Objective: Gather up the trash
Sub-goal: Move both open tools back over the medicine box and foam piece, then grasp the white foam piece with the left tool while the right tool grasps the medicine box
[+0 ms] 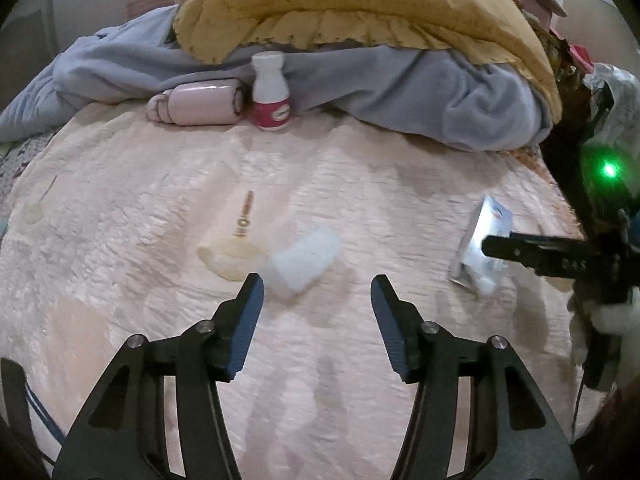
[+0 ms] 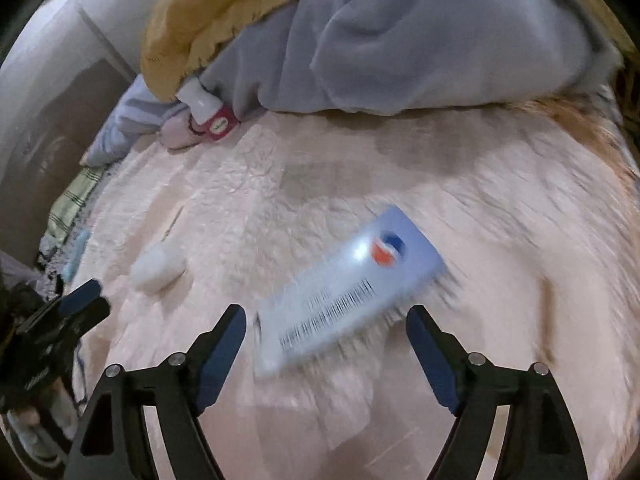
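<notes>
On the bed's pink blanket (image 1: 120, 280), going left to right: a small pale scrap (image 1: 34, 212) lies at the far left, then a cream wrapper (image 1: 230, 258) touching a crumpled white tissue (image 1: 306, 262), and well to the right a flat blue-and-white packet (image 1: 480, 248). Far behind them a white bottle (image 1: 270, 92) with a red label stands upright beside a pink pouch (image 1: 196, 104), against a grey blanket (image 1: 400, 92).

The left gripper (image 1: 317, 294) is spread, holding nothing, with the tissue just past its tips. The right gripper (image 2: 326, 326) gapes wide and empty around the near end of the packet, pads not touching it.

Risks, as I judge them: the thin packet lies flat on plush fabric, so closing pads may pinch blanket or slide over it. The left gripper could catch wrapper and tissue together, or neither.
</notes>
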`<state>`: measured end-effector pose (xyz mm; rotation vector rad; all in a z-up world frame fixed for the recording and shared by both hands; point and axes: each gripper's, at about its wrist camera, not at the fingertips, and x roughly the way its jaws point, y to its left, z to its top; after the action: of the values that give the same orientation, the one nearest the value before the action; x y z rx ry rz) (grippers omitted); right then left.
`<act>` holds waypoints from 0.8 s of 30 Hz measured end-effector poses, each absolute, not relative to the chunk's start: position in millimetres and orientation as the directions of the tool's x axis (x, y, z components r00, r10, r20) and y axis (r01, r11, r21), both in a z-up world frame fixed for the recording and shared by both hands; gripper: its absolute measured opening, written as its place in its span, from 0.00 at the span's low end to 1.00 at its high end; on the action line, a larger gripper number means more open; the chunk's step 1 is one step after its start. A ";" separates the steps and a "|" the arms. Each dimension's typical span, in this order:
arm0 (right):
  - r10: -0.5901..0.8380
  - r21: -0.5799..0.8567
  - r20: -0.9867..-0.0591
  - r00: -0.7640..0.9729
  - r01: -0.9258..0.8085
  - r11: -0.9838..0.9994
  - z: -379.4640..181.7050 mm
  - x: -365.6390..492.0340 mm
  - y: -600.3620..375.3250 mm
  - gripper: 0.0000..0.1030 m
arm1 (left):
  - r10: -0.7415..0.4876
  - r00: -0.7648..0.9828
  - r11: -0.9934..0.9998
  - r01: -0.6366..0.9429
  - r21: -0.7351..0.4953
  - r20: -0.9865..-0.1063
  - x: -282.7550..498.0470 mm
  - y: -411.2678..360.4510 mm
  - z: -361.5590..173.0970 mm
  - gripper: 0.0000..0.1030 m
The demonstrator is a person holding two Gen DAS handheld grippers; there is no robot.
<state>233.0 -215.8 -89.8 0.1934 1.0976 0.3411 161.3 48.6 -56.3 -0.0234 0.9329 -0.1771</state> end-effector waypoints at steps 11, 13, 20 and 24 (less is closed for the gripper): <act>0.225 0.079 -0.863 0.453 -0.319 0.944 -105.0 248.2 -168.7 0.56 | -0.165 0.548 0.981 0.179 -0.078 -0.820 205.6 37.0 -91.2 0.52; 0.244 0.096 -0.855 0.458 -0.323 0.942 -103.2 240.7 -178.4 0.51 | -0.170 0.542 0.981 0.171 -0.090 -0.823 208.3 34.3 -93.1 0.27; 0.335 0.167 -0.803 0.493 -0.354 0.920 -79.0 194.7 -211.0 0.44 | -0.253 0.522 0.966 0.176 -0.187 -0.815 185.9 27.2 -77.7 0.09; 0.357 0.198 -0.781 0.513 -0.340 0.920 -65.4 164.3 -230.2 0.26 | -0.271 0.537 0.960 0.210 -0.185 -0.799 168.0 11.2 -65.2 0.08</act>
<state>164.3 -230.2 -65.4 0.0205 0.9435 0.4189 168.0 11.2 -65.2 -0.0700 0.9623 -0.2866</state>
